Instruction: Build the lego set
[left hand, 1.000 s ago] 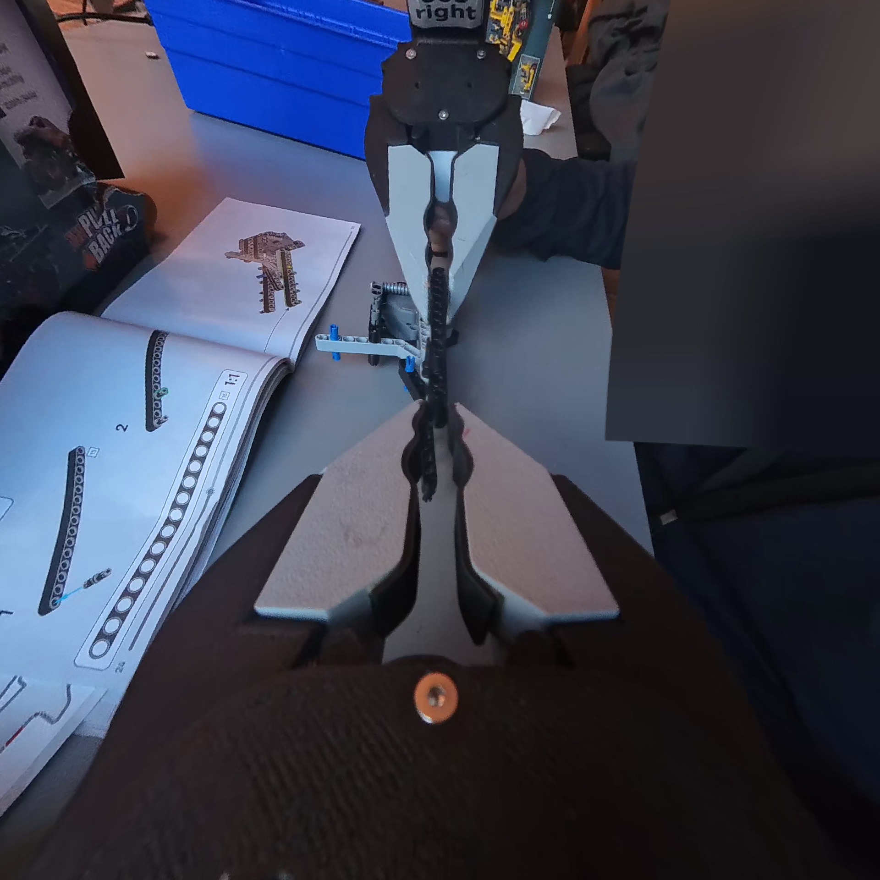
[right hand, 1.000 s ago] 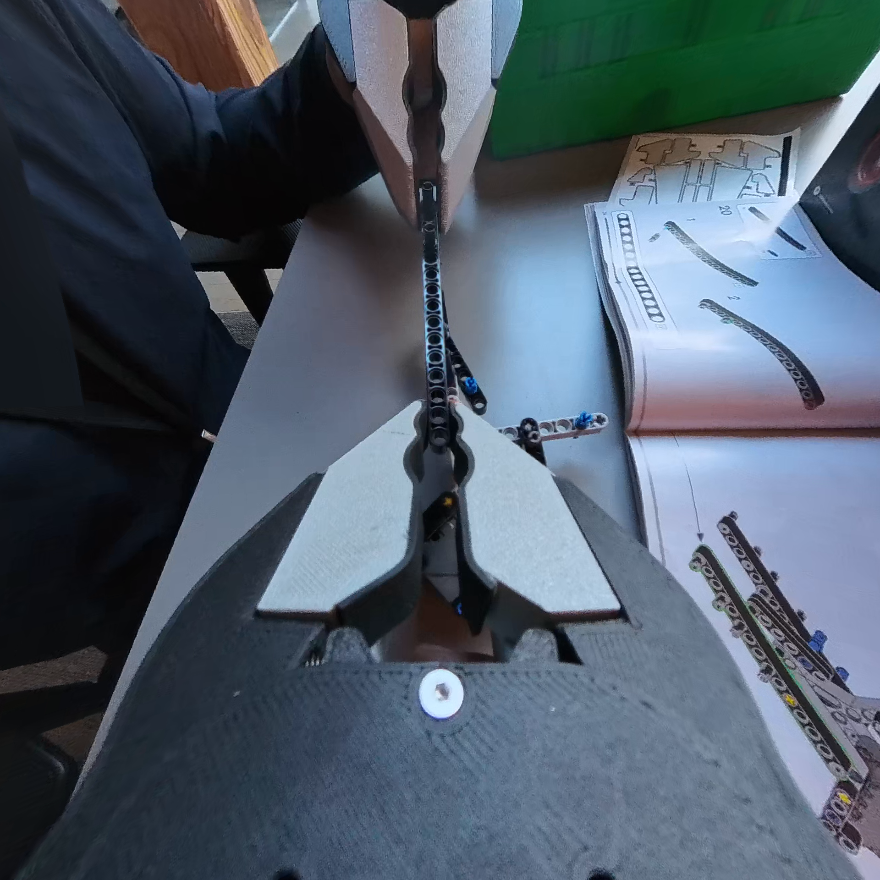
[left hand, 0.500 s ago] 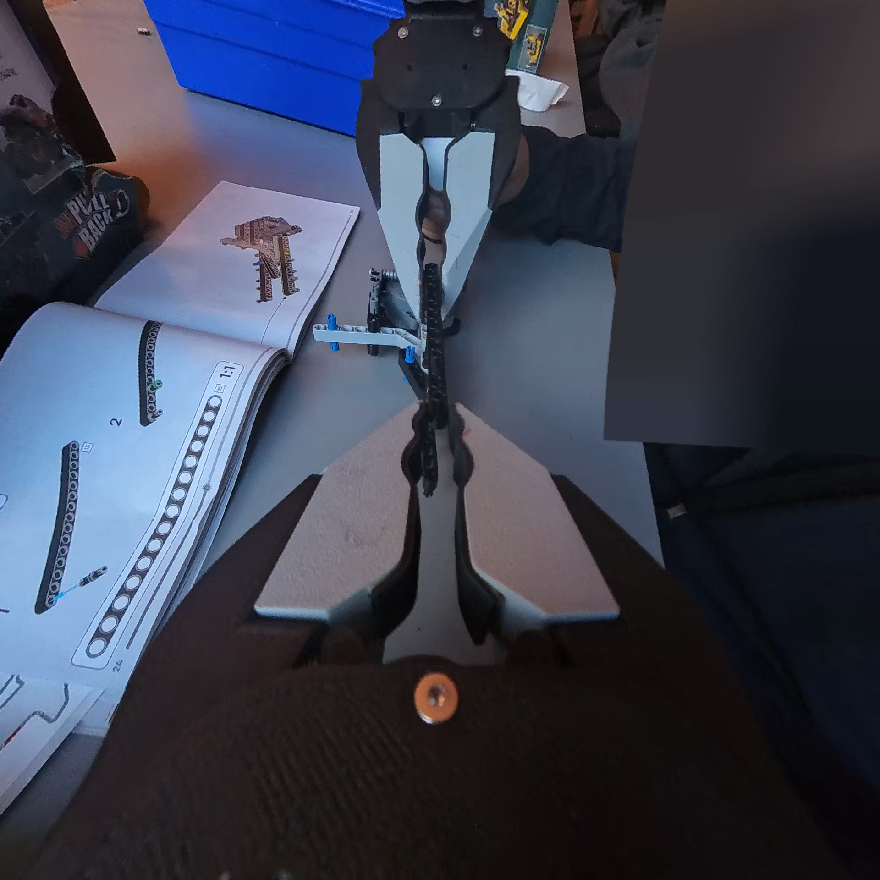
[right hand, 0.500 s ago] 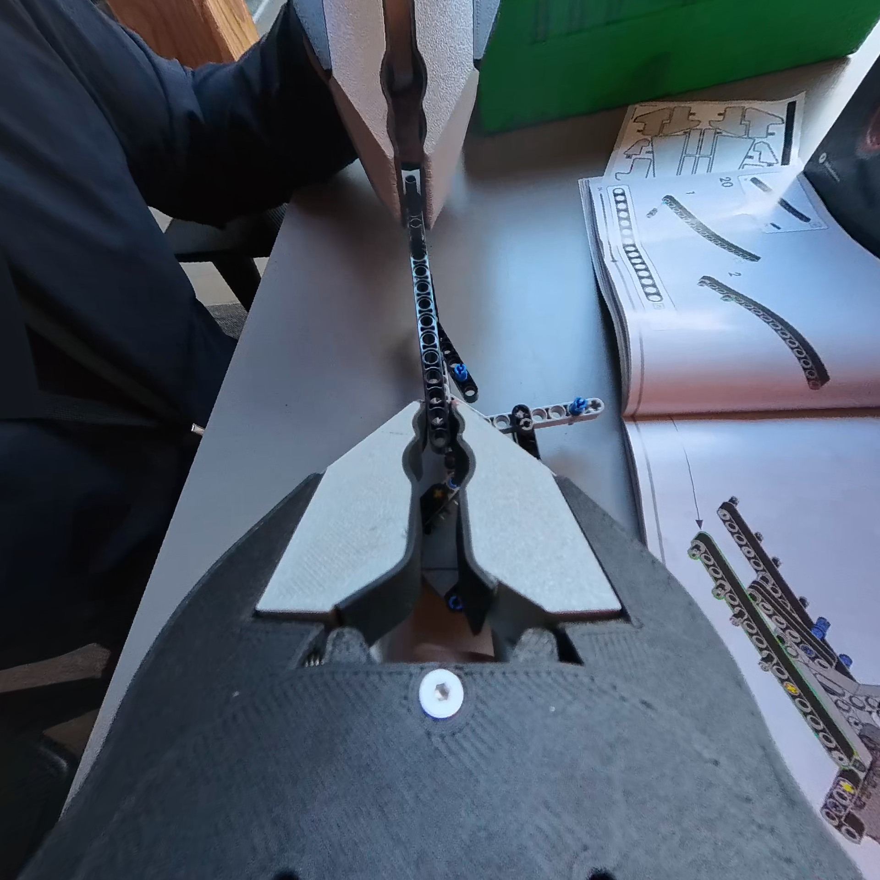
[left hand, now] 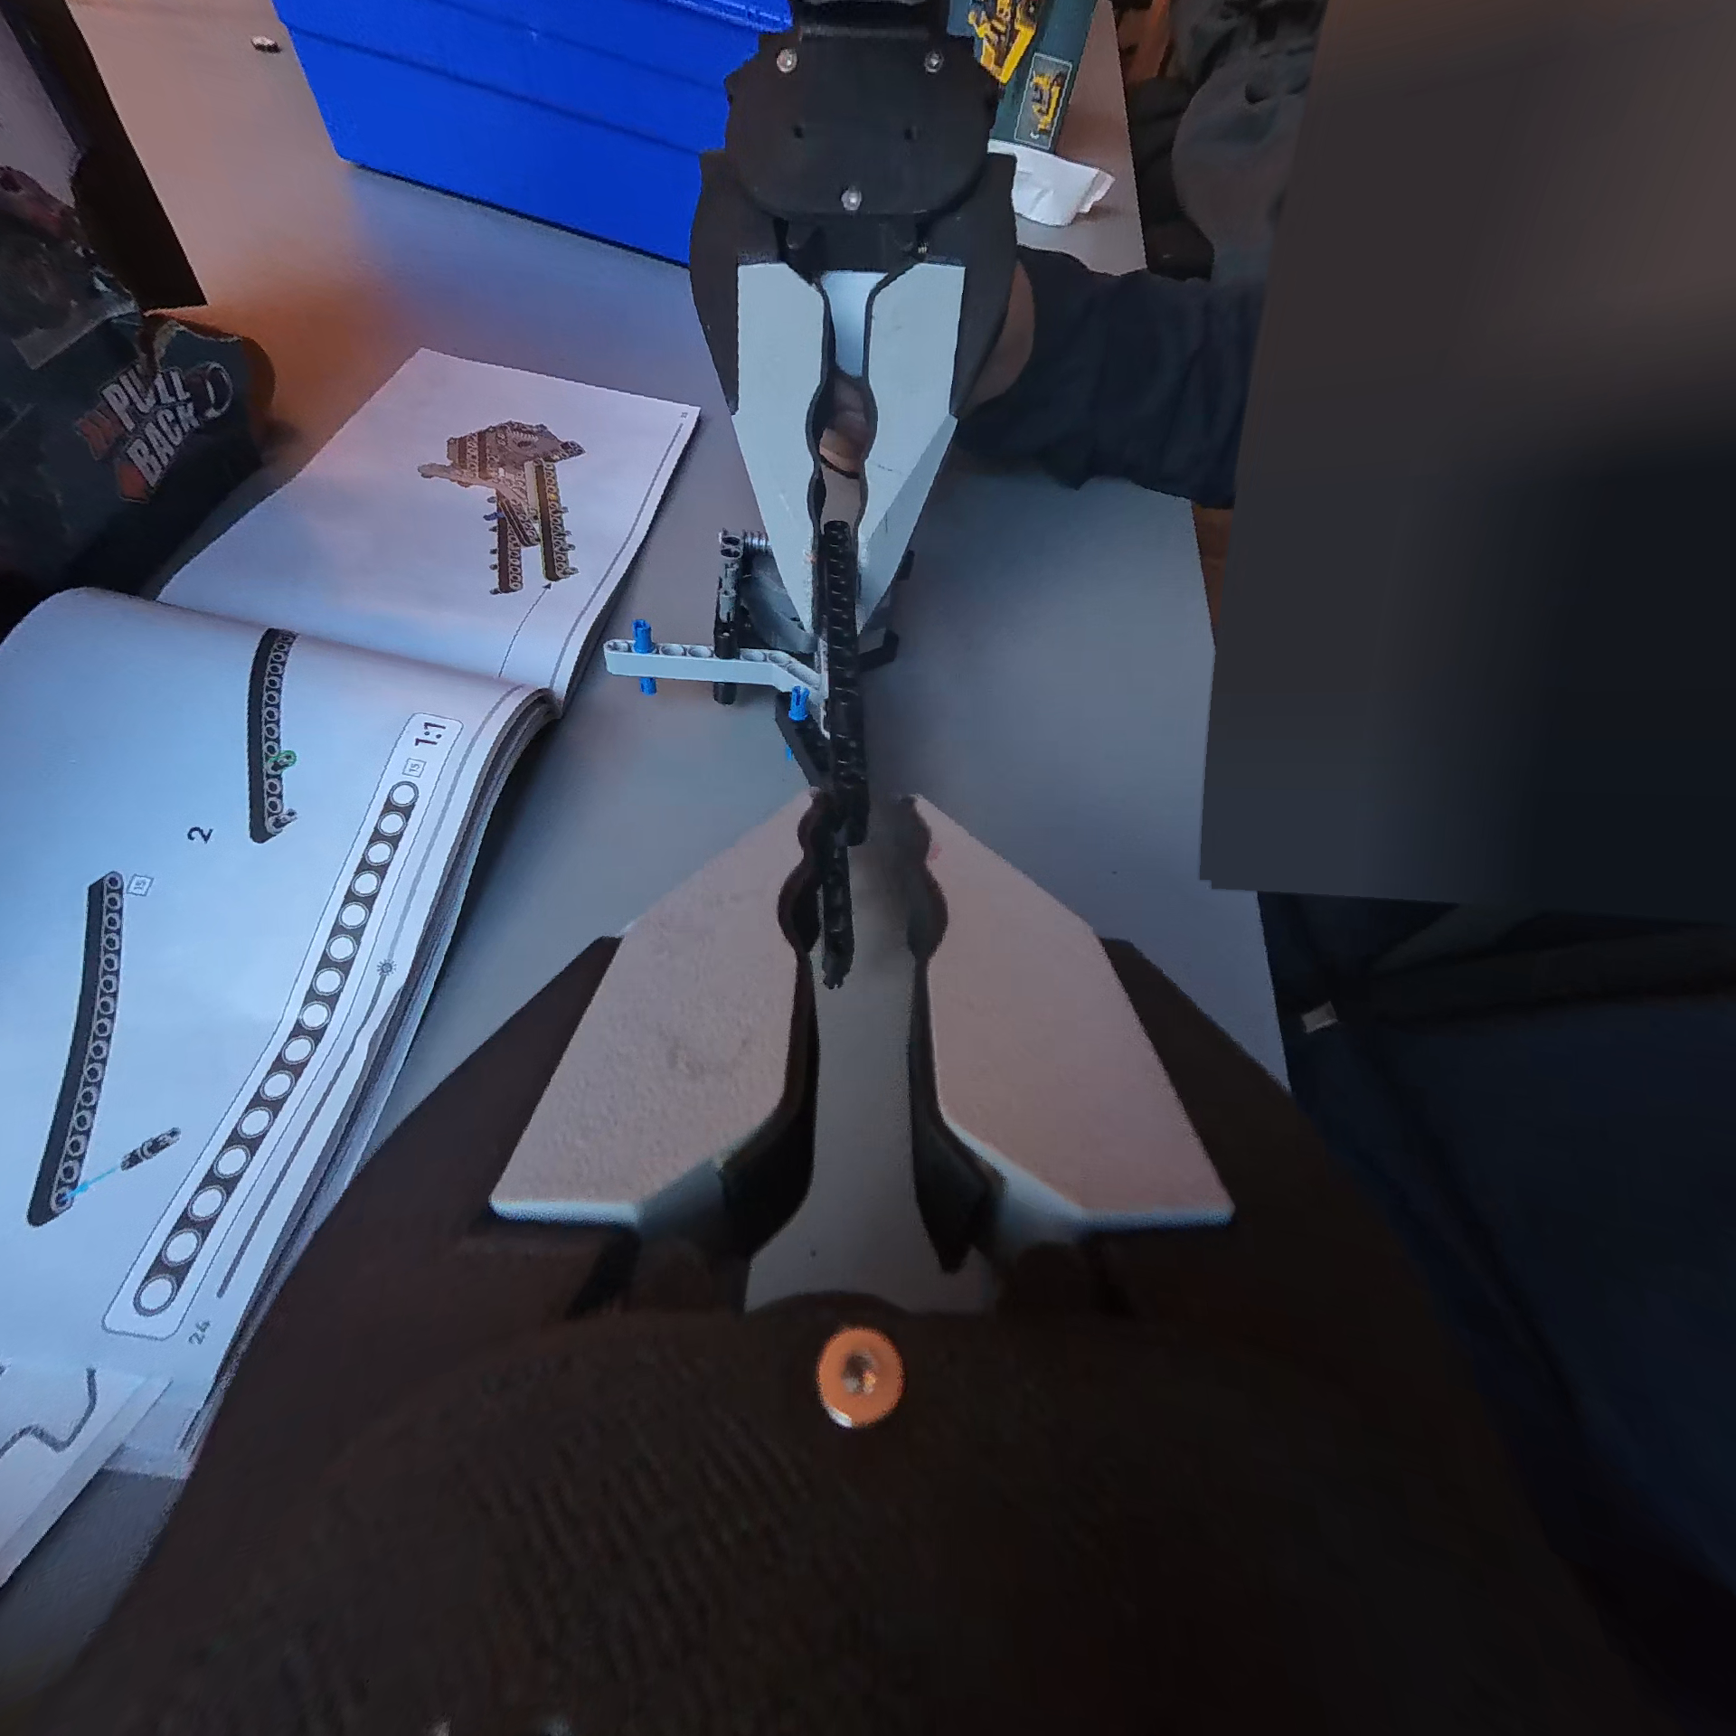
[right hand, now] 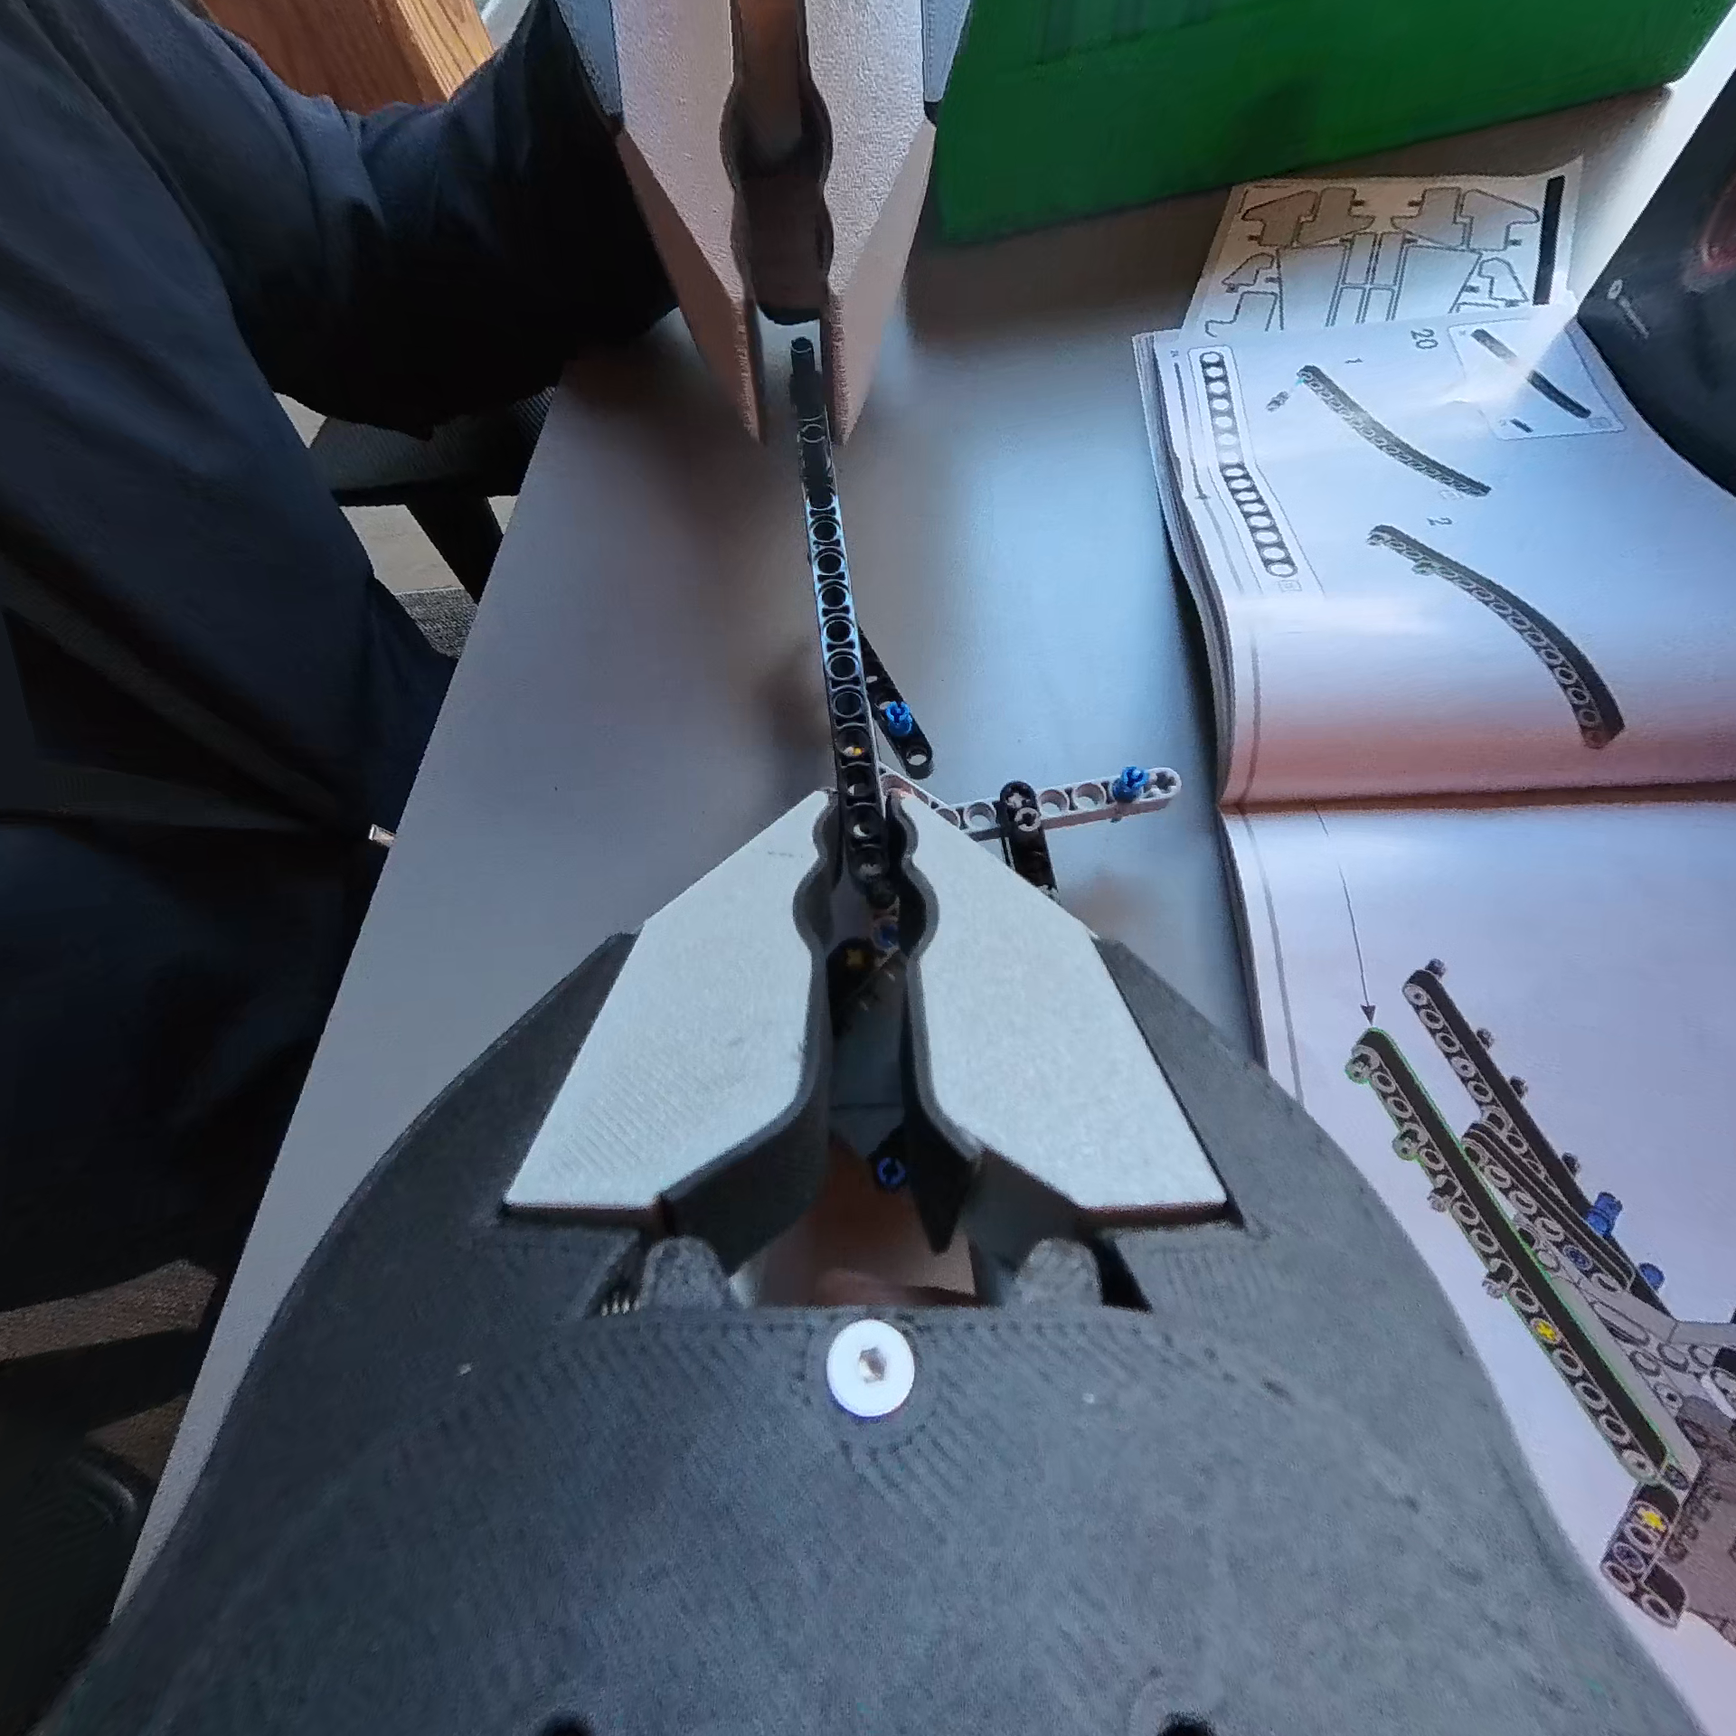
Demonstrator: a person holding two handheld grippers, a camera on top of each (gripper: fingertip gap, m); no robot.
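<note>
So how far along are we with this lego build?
Early. Done: a small sub-assembly, grey beam with blue pins. In hand: the long black beam, right gripper shut on it by the sub-assembly, left gripper around its other end, grip unclear; whether it is pinned yet is hidden. Left: most of the model pictured in the manual.

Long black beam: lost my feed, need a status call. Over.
Left gripper open around the long black beam, near end. Right gripper shut on the assembly end. Beam off the table. Nothing blocking.
</note>
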